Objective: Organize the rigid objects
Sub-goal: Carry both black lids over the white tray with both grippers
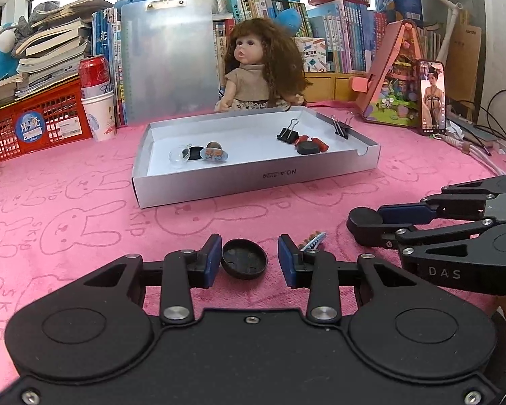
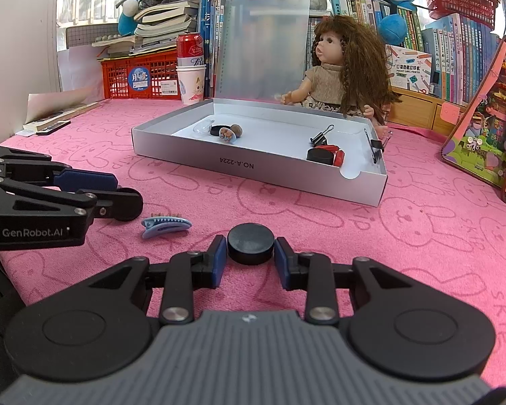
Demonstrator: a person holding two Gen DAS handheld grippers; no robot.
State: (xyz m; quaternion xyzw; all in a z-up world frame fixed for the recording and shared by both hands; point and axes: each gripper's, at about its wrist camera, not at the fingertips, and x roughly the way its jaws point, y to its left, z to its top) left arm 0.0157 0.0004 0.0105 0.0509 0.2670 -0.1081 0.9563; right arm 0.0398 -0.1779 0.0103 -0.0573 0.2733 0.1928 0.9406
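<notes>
On the pink cloth, a hollow black cap [image 1: 244, 259] stands tilted between the fingers of my left gripper [image 1: 249, 256]. It touches the left pad, and a strip of cloth shows before the right pad, so the jaws are open around it. A solid black puck [image 2: 250, 243] sits between the pads of my right gripper [image 2: 250, 251], which presses on both its sides. A blue hair clip [image 2: 165, 226] lies on the cloth between the two grippers. Beyond stands the silver box [image 1: 253, 179], which holds binder clips, a black puck, a red piece and round badges.
A doll [image 1: 259, 67] sits behind the box in front of a clipboard and shelves of books. A red can in a paper cup [image 1: 96, 101] and a red crate stand at the back left. At the right are a phone [image 1: 431, 96], a toy house and cables.
</notes>
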